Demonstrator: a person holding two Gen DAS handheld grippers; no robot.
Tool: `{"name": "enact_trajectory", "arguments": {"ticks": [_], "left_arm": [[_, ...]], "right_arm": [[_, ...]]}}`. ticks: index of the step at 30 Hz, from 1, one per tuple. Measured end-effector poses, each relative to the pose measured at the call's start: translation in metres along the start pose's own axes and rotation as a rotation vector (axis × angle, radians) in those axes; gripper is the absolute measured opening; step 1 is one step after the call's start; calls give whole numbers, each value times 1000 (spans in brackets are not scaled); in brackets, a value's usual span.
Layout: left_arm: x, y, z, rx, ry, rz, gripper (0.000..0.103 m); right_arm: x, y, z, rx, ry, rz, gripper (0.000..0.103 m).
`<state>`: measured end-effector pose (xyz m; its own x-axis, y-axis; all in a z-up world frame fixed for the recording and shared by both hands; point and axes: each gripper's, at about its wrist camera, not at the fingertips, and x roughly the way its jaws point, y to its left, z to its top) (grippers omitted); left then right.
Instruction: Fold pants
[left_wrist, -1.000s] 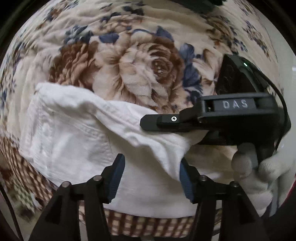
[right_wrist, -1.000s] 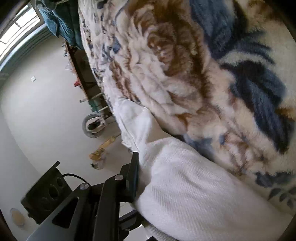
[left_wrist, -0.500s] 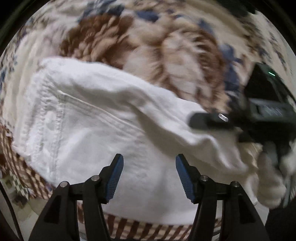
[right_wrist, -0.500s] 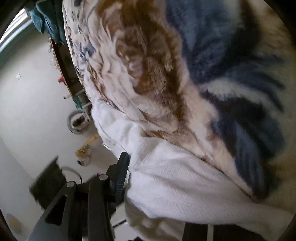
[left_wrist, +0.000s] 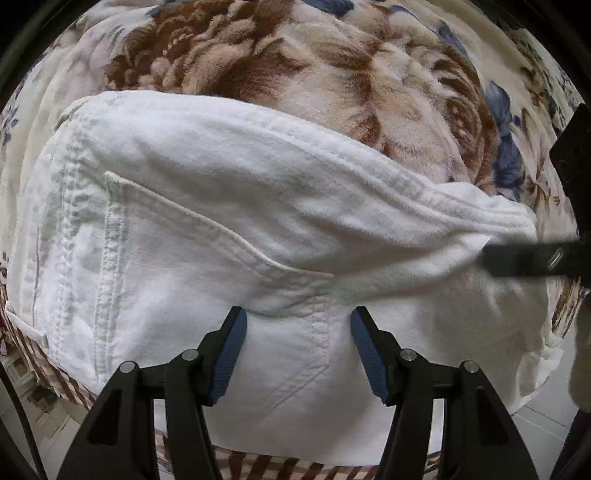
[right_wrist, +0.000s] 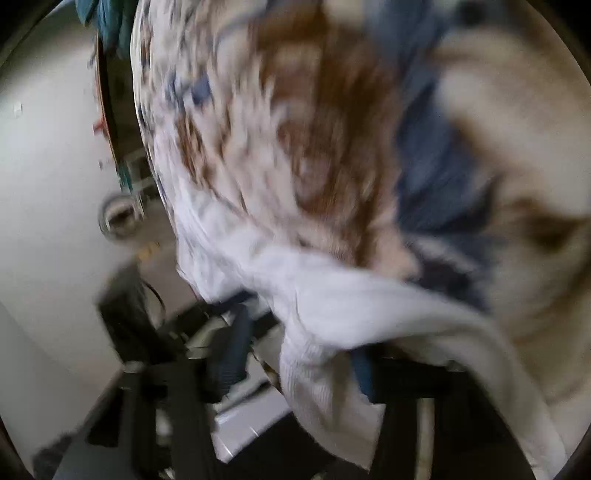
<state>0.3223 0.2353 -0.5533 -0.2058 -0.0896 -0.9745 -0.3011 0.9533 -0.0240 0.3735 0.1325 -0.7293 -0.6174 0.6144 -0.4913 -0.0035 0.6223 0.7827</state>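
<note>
Nearest the lens in the left wrist view, the left gripper (left_wrist: 295, 350) holds its blue-padded jaws spread apart, released, over the white pants (left_wrist: 207, 236), which fill the middle of the frame. A pocket seam runs diagonally across the cloth toward the lower centre. At the right edge of that frame the right gripper (left_wrist: 532, 258) pinches a bunched corner of the pants; this outside look at it appears only here. Beyond the pants, the floral blanket (left_wrist: 332, 74) on the bed fills the upper frame, and a brown checked cloth (left_wrist: 258, 467) peeks out along the bottom.

The right wrist view is heavily blurred. Low in the frame, white fabric (right_wrist: 332, 314) hangs between the right gripper's (right_wrist: 299, 363) jaws, clenched on it. Only this view shows the pale floor (right_wrist: 48, 184) at left, a round object (right_wrist: 120, 219) there too blurred to identify, and teal cloth (right_wrist: 107, 18) at upper left.
</note>
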Motion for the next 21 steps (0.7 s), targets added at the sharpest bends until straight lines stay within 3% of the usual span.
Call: {"name": "enact_trajectory", "arguments": {"ticks": [1,2,4,7,10,11,14,16,18,21], "left_arm": [[-5,-13,2,0,2,1,56],[-4,-15,0,2,2,1,56],[-1,-19,1,8,4,-4,56],[8,-28,6,5,7,-17,56],[17,-29,11,8,7,-25,56],[16,-29,10,11,8,-23,56],[9,-29,9,-4,12,-31,56],[-4,-33,6,-16,5,-71,56],[-21,-43,5,11,-30,-61,56],[-45,-59,7,49,-80,-72,56]], "right_arm": [[-1,-2,-5,-8,1,-53,29],[-4,-5,-5,16,-3,-89,12],[-20,-12,-4,68,-29,-25,9],[-74,-29,-5,128,-145,-3,4],[-133,-47,-5,175,-274,-74,3],[-141,-44,-7,159,-276,-74,4],[-135,-13,-25,4,-209,-109,13],[-123,2,-40,-90,-157,-191,59],[-113,6,-53,-191,-115,-296,63],[-100,-7,-83,-238,-79,-460,63]]}}
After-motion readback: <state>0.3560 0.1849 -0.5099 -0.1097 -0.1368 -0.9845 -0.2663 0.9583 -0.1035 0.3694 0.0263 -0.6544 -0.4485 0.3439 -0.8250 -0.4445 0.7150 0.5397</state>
